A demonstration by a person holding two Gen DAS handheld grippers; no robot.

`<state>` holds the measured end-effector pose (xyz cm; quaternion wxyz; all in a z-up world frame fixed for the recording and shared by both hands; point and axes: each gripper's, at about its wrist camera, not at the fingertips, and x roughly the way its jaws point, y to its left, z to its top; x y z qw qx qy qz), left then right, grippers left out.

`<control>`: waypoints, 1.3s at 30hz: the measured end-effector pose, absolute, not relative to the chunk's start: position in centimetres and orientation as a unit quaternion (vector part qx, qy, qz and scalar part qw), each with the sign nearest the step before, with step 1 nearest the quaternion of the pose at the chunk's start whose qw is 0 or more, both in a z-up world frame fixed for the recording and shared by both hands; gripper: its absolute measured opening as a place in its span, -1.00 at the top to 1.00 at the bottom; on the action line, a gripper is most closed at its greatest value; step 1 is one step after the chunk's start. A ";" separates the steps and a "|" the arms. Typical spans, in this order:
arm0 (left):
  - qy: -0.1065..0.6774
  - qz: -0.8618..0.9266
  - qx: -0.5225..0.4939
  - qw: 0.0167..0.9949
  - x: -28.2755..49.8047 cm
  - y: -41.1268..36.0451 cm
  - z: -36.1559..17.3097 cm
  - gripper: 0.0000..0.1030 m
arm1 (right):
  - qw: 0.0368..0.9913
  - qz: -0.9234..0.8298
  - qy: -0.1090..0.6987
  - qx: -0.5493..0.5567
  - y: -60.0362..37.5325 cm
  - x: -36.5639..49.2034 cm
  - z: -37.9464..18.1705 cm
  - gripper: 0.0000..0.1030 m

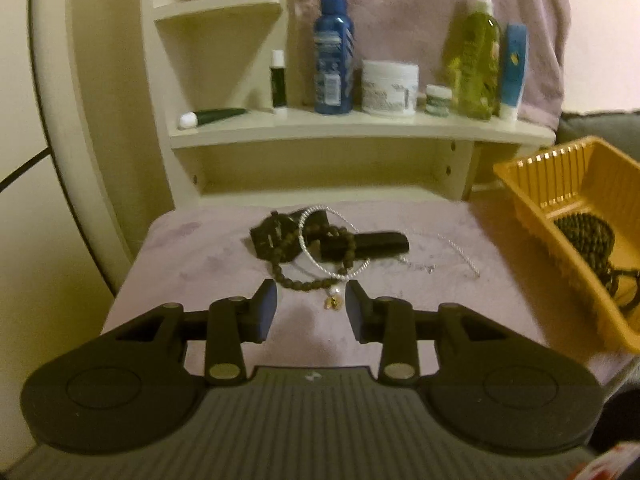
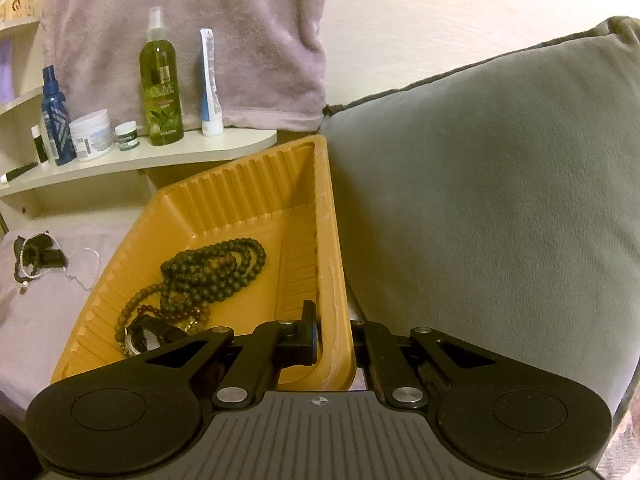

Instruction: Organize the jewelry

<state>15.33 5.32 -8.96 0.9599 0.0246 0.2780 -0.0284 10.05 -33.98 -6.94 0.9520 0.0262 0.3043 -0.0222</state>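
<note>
On a lilac cloth (image 1: 200, 264) lies a small pile of jewelry: a black watch (image 1: 276, 236), a dark bead bracelet (image 1: 296, 280), a silver bangle (image 1: 320, 258), a pearl charm (image 1: 335, 291) and a thin silver chain (image 1: 460, 252). My left gripper (image 1: 311, 294) hovers just short of the pile, open; the charm shows in the gap, untouched. An orange tray (image 1: 532, 216) at the right holds dark bead necklaces (image 2: 216, 268) and a watch (image 2: 140, 336). My right gripper (image 2: 334, 336) is shut on the orange tray's (image 2: 240, 184) near right wall, one finger inside and one outside.
A cream shelf (image 1: 360, 128) behind the cloth carries a blue bottle (image 1: 333, 48), a white jar (image 1: 390, 88), a green spray bottle (image 1: 478, 56) and tubes. A mauve towel (image 2: 180, 20) hangs behind. A grey cushion (image 2: 480, 200) presses against the tray's right side.
</note>
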 end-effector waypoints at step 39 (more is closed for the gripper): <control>0.260 -0.224 0.042 0.938 14.6 -4.7 -5.6 0.82 | 0.950 -0.026 0.310 0.022 -33.9 10.6 -7.3 0.91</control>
